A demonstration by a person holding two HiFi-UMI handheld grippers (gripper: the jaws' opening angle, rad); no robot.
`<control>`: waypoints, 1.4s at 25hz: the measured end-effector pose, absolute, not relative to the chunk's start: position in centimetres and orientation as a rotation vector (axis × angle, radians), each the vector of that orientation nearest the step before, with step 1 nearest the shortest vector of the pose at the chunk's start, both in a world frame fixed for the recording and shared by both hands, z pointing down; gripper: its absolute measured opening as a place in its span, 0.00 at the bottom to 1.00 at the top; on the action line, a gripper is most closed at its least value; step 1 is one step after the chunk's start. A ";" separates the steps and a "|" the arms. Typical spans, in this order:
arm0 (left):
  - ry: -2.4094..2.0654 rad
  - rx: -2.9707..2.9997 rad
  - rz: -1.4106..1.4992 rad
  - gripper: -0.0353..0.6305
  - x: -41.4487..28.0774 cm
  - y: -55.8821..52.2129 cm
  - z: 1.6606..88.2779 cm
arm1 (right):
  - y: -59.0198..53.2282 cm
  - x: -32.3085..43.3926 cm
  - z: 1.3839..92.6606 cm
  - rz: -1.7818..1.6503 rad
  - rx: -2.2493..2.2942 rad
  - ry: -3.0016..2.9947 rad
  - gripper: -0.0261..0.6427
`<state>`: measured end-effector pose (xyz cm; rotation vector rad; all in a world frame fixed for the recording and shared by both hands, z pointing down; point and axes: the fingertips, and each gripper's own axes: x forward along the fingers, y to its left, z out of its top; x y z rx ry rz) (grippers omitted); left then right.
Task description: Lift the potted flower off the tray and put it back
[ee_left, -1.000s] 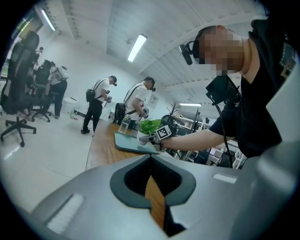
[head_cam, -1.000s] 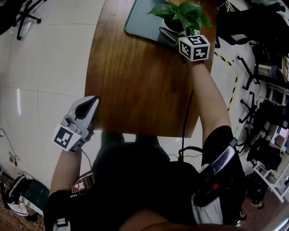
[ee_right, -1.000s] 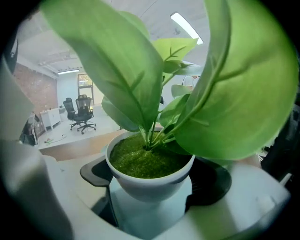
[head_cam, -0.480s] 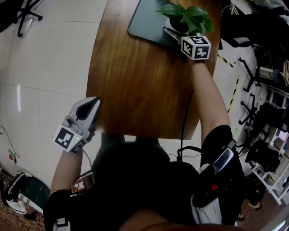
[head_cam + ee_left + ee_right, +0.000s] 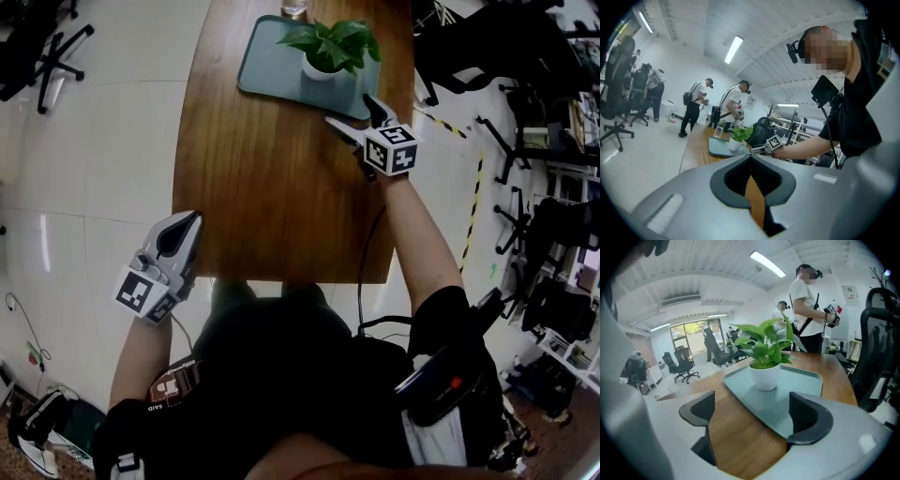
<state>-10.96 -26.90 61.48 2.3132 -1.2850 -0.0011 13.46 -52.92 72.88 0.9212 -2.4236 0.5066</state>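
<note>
From the head view, the potted flower stood upright on the teal tray at the far end of the wooden table. The right gripper lay just short of the tray's near corner. Its jaws were spread wide and aimed toward the pot but were clear of it. The left gripper hung at the table's near left edge, well apart from the flower.

The left gripper view showed what the overhead angle hid: that gripper's jaws were pressed together with nothing between them. Far down the table the flower stood near the right gripper.

In the right gripper view, the gripper's wide jaws framed only bare wood and the tray's corner. The flower stood beyond the tips and centred, not between the pads. Only the two gripper views showed people standing past the table.
</note>
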 end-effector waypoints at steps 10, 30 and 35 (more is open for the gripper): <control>-1.238 2.465 -0.090 0.06 -5.9 -26.3 51.3 | -35.6 19.6 53.5 0.524 0.807 -2.845 0.40; -1.079 2.623 -0.216 0.06 -0.1 -22.1 44.1 | -20.8 20.9 46.6 0.619 0.766 -2.950 0.06; -1.083 2.628 -0.217 0.06 -0.3 -21.9 44.2 | -22.2 21.0 46.6 0.576 0.810 -2.920 0.06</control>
